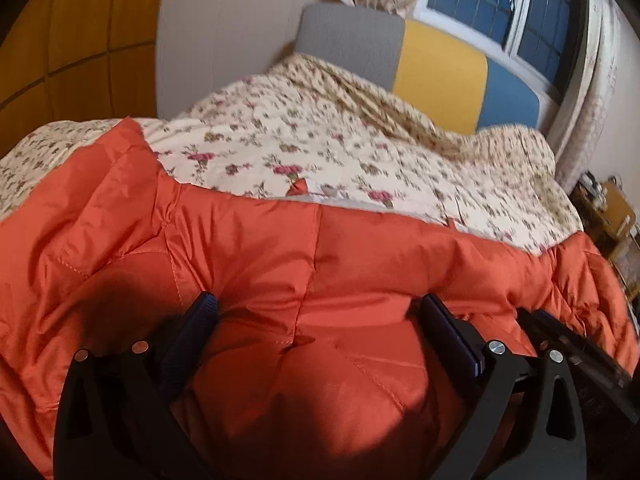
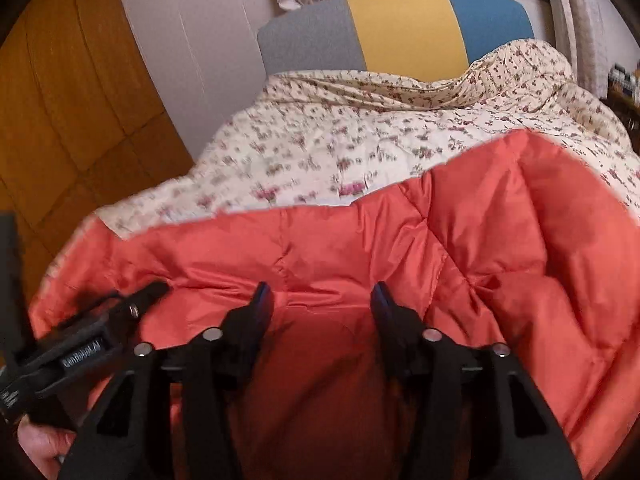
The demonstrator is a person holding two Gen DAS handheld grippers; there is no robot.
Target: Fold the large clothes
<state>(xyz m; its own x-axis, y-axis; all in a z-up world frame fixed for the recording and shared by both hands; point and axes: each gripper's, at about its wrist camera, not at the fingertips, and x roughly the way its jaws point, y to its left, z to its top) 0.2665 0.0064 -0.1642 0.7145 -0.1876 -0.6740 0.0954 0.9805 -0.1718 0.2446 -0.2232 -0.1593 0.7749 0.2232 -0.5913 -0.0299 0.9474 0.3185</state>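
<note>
While spread across floral bedcover (image 1: 320,148), orange quilted jacket (image 1: 320,264) lies directly under and ahead of both tools, long axis running side to side, far edge toward headboard (image 2: 404,28). Left gripper (image 1: 316,308) wide apart, straddling puffed fabric, pads not pressing. Right gripper (image 2: 320,292) about half spread, nothing pinched. Both equally near; sit side by side at near hem.

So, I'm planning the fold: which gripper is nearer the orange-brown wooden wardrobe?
Left. The left gripper sits on the wardrobe side of the orange quilted jacket; the right gripper is beside it, farther off.
</note>
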